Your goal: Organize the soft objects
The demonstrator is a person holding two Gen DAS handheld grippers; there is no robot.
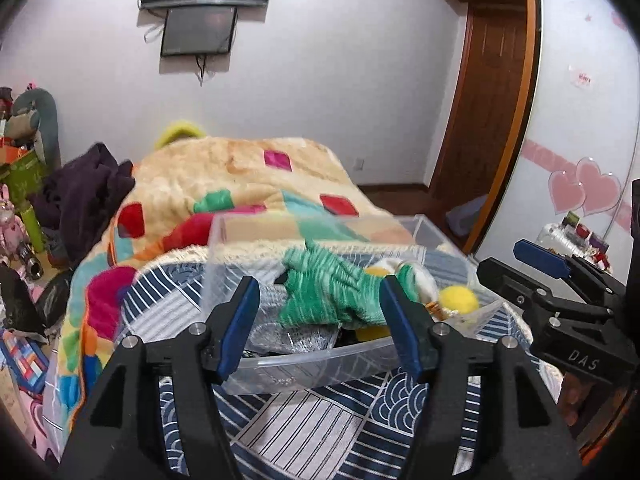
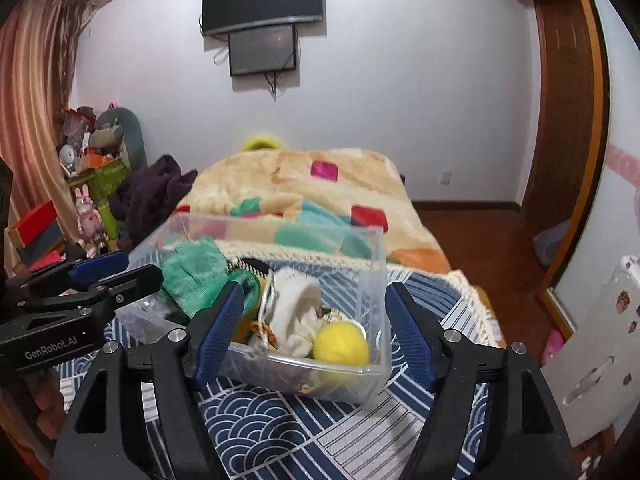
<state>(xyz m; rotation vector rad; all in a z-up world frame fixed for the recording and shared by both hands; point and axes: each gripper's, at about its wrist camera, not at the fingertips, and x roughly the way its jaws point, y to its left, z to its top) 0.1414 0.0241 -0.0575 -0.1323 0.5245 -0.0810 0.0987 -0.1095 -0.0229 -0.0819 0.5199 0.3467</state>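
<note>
A clear plastic bin [image 1: 316, 368] [image 2: 376, 280] sits on a blue wave-pattern cloth [image 1: 320, 420] [image 2: 280, 428] on the bed. It holds a green knitted glove [image 1: 328, 292] [image 2: 196, 276], a white sock [image 2: 296, 312], a yellow ball [image 1: 460, 300] [image 2: 340, 344] and other small soft items. My left gripper [image 1: 320, 320] [image 2: 100, 272] is open, just before the bin's near wall, holding nothing. My right gripper [image 2: 316, 332] [image 1: 536, 256] is open, fingers spread either side of the bin's near corner, empty.
A colourful patchwork blanket [image 1: 240, 176] [image 2: 320, 184] covers the bed beyond the bin. A dark garment [image 1: 84, 192] [image 2: 156, 192] lies at the bed's left edge. Toys and boxes [image 2: 92, 160] crowd the left. A wardrobe [image 1: 580, 120] stands right.
</note>
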